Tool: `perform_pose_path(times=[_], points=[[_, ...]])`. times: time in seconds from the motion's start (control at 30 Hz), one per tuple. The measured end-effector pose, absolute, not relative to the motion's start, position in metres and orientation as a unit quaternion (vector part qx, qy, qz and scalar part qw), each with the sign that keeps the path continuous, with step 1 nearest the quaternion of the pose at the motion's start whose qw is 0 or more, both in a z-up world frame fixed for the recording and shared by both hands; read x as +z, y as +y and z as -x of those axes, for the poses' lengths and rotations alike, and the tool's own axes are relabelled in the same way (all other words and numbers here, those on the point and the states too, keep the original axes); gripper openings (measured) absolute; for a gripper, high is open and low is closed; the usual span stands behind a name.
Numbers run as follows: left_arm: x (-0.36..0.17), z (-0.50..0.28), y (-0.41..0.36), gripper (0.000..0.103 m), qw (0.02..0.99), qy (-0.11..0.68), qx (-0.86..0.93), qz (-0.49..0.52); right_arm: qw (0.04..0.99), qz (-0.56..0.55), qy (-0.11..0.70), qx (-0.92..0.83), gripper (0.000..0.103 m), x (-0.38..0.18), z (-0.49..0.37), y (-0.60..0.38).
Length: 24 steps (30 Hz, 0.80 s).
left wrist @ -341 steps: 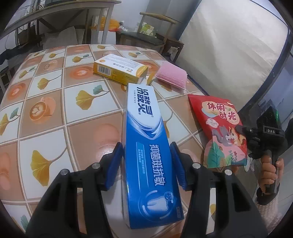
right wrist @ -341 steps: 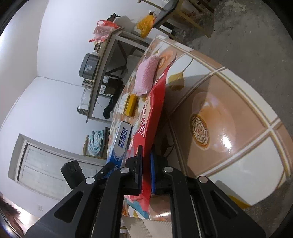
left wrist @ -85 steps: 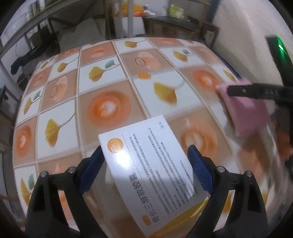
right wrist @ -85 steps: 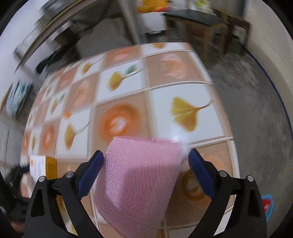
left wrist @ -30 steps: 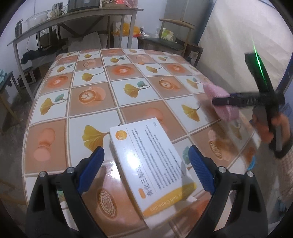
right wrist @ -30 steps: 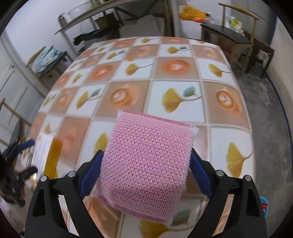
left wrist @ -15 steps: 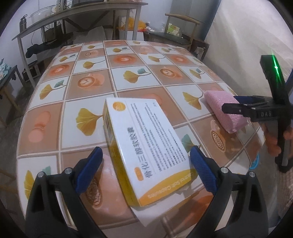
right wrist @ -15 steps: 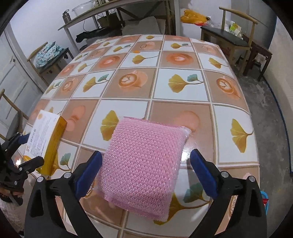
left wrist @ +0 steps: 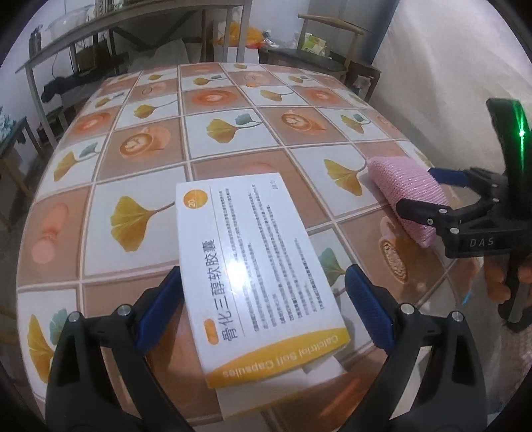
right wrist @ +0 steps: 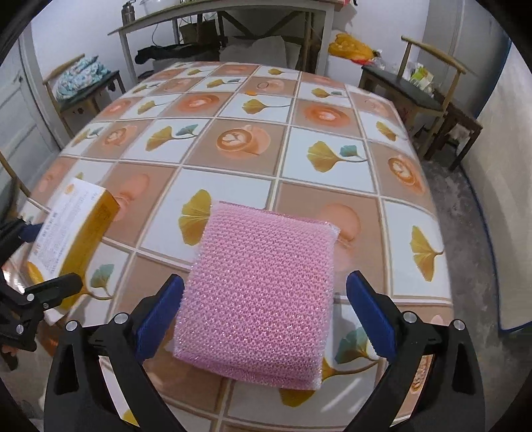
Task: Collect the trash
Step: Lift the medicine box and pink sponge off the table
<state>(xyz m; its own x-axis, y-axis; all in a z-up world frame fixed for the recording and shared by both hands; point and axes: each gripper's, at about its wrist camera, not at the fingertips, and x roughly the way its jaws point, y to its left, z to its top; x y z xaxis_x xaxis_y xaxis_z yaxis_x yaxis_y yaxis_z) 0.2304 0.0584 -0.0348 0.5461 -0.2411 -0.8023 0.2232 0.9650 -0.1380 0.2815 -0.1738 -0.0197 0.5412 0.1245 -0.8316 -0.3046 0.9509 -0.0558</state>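
A white and yellow capsule box [left wrist: 252, 266] lies flat on the tiled table [left wrist: 232, 133] near its front edge. My left gripper [left wrist: 262, 277] is open around it; the left pad is close to the box and the right pad stands clear. A pink mesh sponge [right wrist: 262, 282] lies flat on the table between the jaws of my right gripper [right wrist: 265, 280], which is open with a gap on each side. The left wrist view shows the sponge [left wrist: 409, 199] and the right gripper [left wrist: 419, 189] at the right. The right wrist view shows the box [right wrist: 66, 239] and the left gripper [right wrist: 46, 256] at the left.
A hand [left wrist: 498, 282] holds the right gripper's handle off the table's right edge. Wooden chairs [right wrist: 415, 86] stand at the back right and another chair [right wrist: 83, 83] at the back left. A long grey workbench [right wrist: 232, 10] runs behind the table. Grey floor [right wrist: 465, 216] lies to the right.
The box has dropped from standing tilted on its long edge to lying flat. The sponge, gripped a second ago, now rests on the table with the right jaws spread wider.
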Motion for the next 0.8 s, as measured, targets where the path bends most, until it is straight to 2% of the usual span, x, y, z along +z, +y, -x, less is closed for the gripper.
perform_pose_path(times=[0.23, 0.3, 0.63, 0.8], points=[[-0.037, -0.229, 0.054, 0.091, 0.884, 0.451, -0.12, -0.023, 0.873, 0.095, 0.464, 0.118, 0.095, -0.023, -0.28, -0.178], [-0.037, -0.23, 0.054, 0.085, 0.886, 0.448, -0.115, -0.029, 0.872, 0.082, 0.468, 0.115, 0.095, -0.025, -0.282, -0.182], [-0.037, -0.231, 0.052, 0.079, 0.891, 0.439, -0.11, -0.04, 0.875, 0.036, 0.471, 0.108, 0.095, -0.029, -0.287, -0.196], [-0.037, -0.231, 0.051, 0.078, 0.892, 0.437, -0.11, -0.041, 0.875, 0.032, 0.472, 0.103, 0.084, -0.029, -0.287, -0.199]])
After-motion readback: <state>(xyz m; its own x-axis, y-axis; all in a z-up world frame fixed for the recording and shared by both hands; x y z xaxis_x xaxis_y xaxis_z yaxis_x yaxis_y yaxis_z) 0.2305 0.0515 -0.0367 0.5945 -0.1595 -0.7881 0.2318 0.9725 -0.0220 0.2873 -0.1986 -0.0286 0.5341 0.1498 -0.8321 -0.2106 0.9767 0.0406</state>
